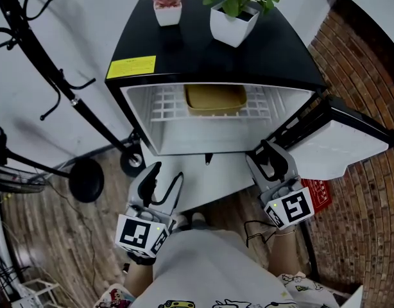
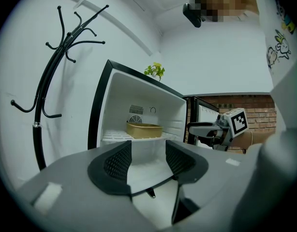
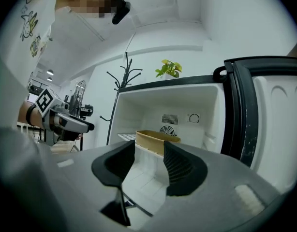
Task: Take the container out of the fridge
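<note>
A small black fridge (image 1: 203,50) stands open in front of me, its door (image 1: 338,136) swung out to the right. Inside, a shallow tan container (image 1: 215,99) rests on the white wire shelf (image 1: 165,104); it also shows as the tan container (image 2: 144,129) and the tan container (image 3: 155,141) in the gripper views. My left gripper (image 1: 163,179) hangs open below the fridge's left front corner, nothing between its jaws. My right gripper (image 1: 265,159) is open too, near the door hinge side, well short of the container.
Two potted plants (image 1: 232,8) stand on the fridge top beside a yellow label (image 1: 131,67). A black coat stand (image 1: 68,95) with a round base (image 1: 86,179) leans at the left. The floor is brick-patterned, and a white wall lies behind.
</note>
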Motion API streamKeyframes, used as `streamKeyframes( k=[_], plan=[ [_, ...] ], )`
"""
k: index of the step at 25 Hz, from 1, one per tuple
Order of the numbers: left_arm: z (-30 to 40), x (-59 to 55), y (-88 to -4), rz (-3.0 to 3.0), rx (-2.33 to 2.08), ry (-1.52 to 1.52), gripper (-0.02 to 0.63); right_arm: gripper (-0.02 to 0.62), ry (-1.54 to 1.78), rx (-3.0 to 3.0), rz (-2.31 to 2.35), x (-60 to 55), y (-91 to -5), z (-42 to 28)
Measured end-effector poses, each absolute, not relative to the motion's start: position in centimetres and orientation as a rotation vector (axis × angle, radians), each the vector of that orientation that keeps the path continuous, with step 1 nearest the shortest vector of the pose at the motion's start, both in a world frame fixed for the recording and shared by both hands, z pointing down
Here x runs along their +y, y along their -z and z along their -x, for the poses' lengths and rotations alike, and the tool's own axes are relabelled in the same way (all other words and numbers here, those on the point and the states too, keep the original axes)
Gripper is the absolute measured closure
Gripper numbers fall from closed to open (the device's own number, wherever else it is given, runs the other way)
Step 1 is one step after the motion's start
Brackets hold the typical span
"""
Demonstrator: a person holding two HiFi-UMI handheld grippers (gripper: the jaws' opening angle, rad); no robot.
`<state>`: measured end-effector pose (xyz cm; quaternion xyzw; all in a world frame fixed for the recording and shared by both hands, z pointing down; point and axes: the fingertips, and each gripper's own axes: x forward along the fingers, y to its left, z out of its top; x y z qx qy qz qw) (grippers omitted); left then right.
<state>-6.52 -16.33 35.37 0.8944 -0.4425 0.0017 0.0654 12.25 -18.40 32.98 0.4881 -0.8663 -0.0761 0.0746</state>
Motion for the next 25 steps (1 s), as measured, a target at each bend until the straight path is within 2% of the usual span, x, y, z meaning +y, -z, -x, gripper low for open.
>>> streamKeyframes(
  k=[25],
  plan=[
    [6.5,-17.0,-36.0,-2.679,-1.326,0.025,0.400,0.414,0.617,-2.355,-1.086,-24.2,-32.8,-5.3]
  ],
)
